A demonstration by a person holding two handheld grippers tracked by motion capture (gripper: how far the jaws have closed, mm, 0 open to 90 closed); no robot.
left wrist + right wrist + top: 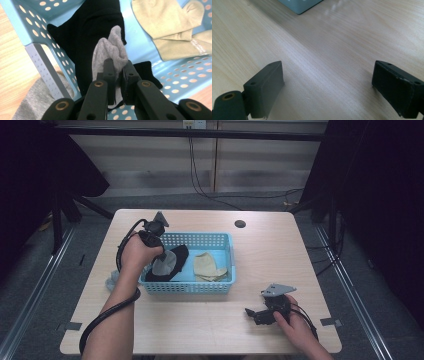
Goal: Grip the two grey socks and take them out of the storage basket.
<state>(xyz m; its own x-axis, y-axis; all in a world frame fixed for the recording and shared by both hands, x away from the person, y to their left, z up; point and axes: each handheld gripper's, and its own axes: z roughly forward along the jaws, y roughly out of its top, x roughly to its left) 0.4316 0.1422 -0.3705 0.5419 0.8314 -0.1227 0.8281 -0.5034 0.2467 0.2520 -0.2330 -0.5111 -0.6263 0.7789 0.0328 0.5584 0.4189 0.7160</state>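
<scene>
The left gripper [118,65] pinches a bunched grey sock [110,47] tight between its jaws, over the left end of the blue basket [222,240], with a black sock [92,27] beneath at 12 o'clock and beige socks [172,27] toward 2 o'clock. The right gripper [251,313], jaws spread wide with nothing between them, rests on the wooden table [210,325], at 5 o'clock from the basket. Another grey sock [111,281] lies on the table just outside the basket's left wall.

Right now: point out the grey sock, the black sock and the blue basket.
grey sock [110,48], left gripper view, bunched fabric above the jaws.
black sock [87,27], left gripper view, middle of its body.
blue basket [200,287], high view, near wall.
</scene>
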